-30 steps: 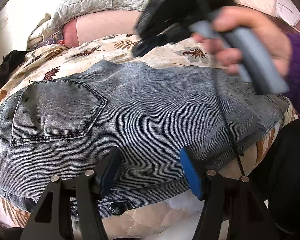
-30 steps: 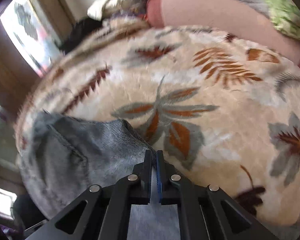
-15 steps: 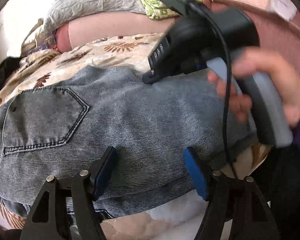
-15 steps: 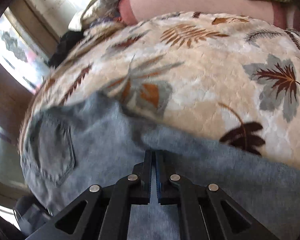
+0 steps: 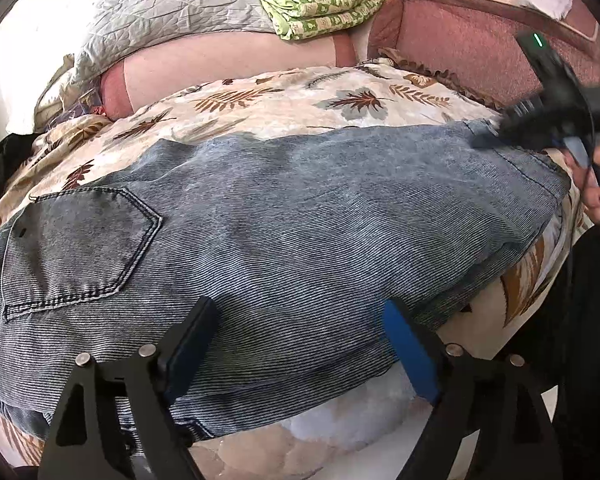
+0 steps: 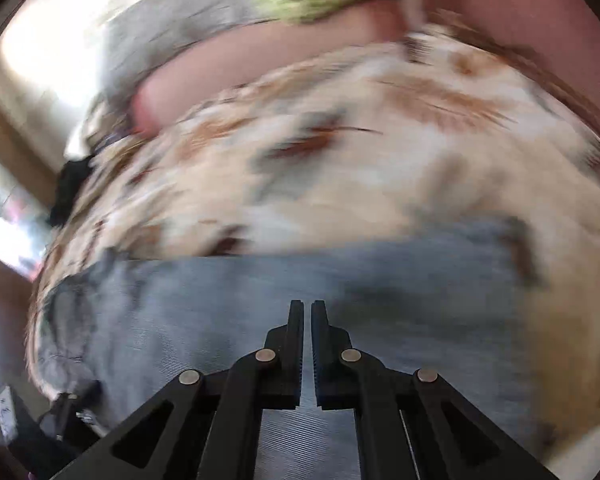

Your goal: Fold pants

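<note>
Bed, leaf-print cover: jeans flat, long axis left–right along near edge. Left gripper nearer, open over near hem. Right gripper at right end, fingers nearly closed, grip untellable.

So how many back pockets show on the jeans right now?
1: a dark stitched back pocket at the left end of the grey-blue denim jeans, in the left wrist view. A second may be hidden under the fold.
</note>
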### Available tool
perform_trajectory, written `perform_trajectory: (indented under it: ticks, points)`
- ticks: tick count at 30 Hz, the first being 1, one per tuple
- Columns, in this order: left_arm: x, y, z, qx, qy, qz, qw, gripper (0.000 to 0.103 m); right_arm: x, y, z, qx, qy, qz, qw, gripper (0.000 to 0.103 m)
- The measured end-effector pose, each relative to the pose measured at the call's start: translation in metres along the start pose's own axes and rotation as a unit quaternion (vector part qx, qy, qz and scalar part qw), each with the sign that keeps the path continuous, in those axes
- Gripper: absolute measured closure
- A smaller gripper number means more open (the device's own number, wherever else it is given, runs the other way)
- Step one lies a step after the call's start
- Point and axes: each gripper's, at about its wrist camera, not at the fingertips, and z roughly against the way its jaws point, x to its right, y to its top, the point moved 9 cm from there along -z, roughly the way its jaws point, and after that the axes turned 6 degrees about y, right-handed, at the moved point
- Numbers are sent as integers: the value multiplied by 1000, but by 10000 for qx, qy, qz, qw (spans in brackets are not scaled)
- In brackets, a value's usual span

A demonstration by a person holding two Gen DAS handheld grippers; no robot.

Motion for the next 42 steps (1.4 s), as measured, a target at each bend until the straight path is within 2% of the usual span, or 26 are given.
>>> perform_trajectory:
  ticks: [1,2,3,4,6,8,9,10,11,14,17,19,20,22,24,27,30,32,35,39,42]
  points:
    - [1,-1,0,0,7,-15,10000,16,22,-4,3,-8,-99,-304,9995,99]
    - [0,0,-2,5,17,-23,10000,16,39,-6,5,7,139,-647,9978,100]
    - [0,0,-2,0,19,-16,10000,16,47,-5,8,59,578,-1029,9930,100]
    - [-1,0,-2,-27,18,7,10000,16,51,-1,14,168,615,-1143,9914,98]
    - [-1,0,2,-114,-14,38,9999,16,48,7,31,538,332,-615,9961,95]
    - [-8,8,12,-126,-102,189,9997,16,36,10,37,615,648,-437,9950,95]
    - [-16,16,23,-38,-95,311,9995,16,26,11,37,598,1015,-451,9920,95]
    - [-28,27,35,84,-21,414,9991,16,18,11,35,561,1210,-451,9900,95]
    - [-39,34,43,150,74,452,9988,16,8,10,30,488,1355,-402,9888,95]
    - [-101,60,63,155,758,780,9939,16,-36,2,10,182,1495,83,9886,95]
    - [-176,60,57,-443,1180,1600,9790,16,-77,-11,-13,-164,1652,477,9850,95]
    - [-228,44,44,-879,1453,2333,9575,16,-96,-23,-23,-343,1685,595,9833,95]
    - [-240,38,37,-1008,1471,2531,9509,16,-103,-27,-29,-430,1694,626,9826,95]
    - [-259,13,14,-1539,1343,2890,9353,16,-114,-34,-40,-612,1691,627,9817,95]
    - [-263,-9,-6,-1866,1257,3006,9268,16,-117,-38,-50,-777,1625,542,9821,95]
    - [-262,-16,-16,-2097,1438,2870,9236,15,-114,-47,-69,-1046,1481,498,9822,96]
    - [-255,-16,-25,-2355,1648,2467,9255,13,-110,-45,-72,-1128,1756,276,9776,96]
    - [-257,-16,-29,-2429,1649,2406,9252,9,-105,-45,-74,-1215,1983,-15,9726,96]
    - [-259,-17,-44,-2513,1683,2119,9293,0,-102,-43,-76,-1296,2188,-310,9666,96]
    - [-264,-15,-56,-2687,1601,2118,9259,0,-102,-43,-77,-1303,2243,-440,9648,96]
    - [-265,-13,-59,-2627,1607,2092,9281,0,-102,-41,-80,-1368,2284,-568,9622,96]
